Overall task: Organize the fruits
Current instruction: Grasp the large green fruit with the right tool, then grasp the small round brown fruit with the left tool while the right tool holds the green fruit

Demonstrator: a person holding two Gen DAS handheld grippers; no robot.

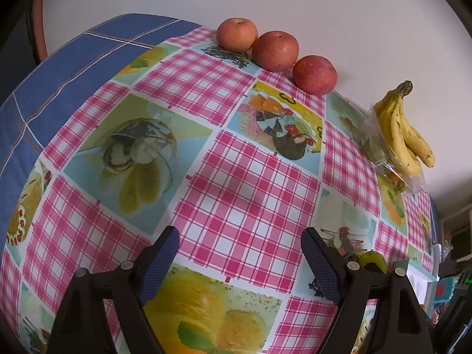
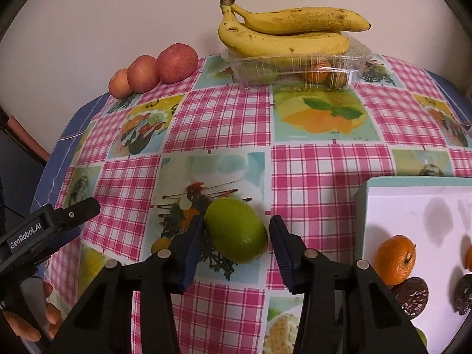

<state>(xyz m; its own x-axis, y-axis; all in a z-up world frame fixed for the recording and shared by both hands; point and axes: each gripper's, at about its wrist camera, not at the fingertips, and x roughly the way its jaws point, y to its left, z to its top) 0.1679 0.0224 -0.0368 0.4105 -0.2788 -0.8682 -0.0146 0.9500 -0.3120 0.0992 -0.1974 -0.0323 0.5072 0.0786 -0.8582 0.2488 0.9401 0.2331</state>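
Observation:
A green oval fruit (image 2: 236,230) lies on the checked tablecloth between the fingers of my right gripper (image 2: 236,233). The left pad (image 2: 191,244) touches its side, while a thin gap shows at the right pad (image 2: 283,250). In the left wrist view my left gripper (image 1: 240,253) stands wide open over bare cloth, and the same green fruit (image 1: 373,261) peeks out behind its right finger. Three red apples (image 1: 274,50) (image 2: 177,62) sit in a row against the wall. A bunch of bananas (image 2: 283,35) (image 1: 404,135) rests on a clear plastic container (image 2: 295,67).
At the right, a white tray with a teal rim (image 2: 413,181) holds a mandarin (image 2: 396,261) and dark chocolate biscuits (image 2: 411,295). An orange fruit (image 2: 317,75) shows inside the clear container. A person's hand (image 2: 50,315) grips the other tool at the lower left.

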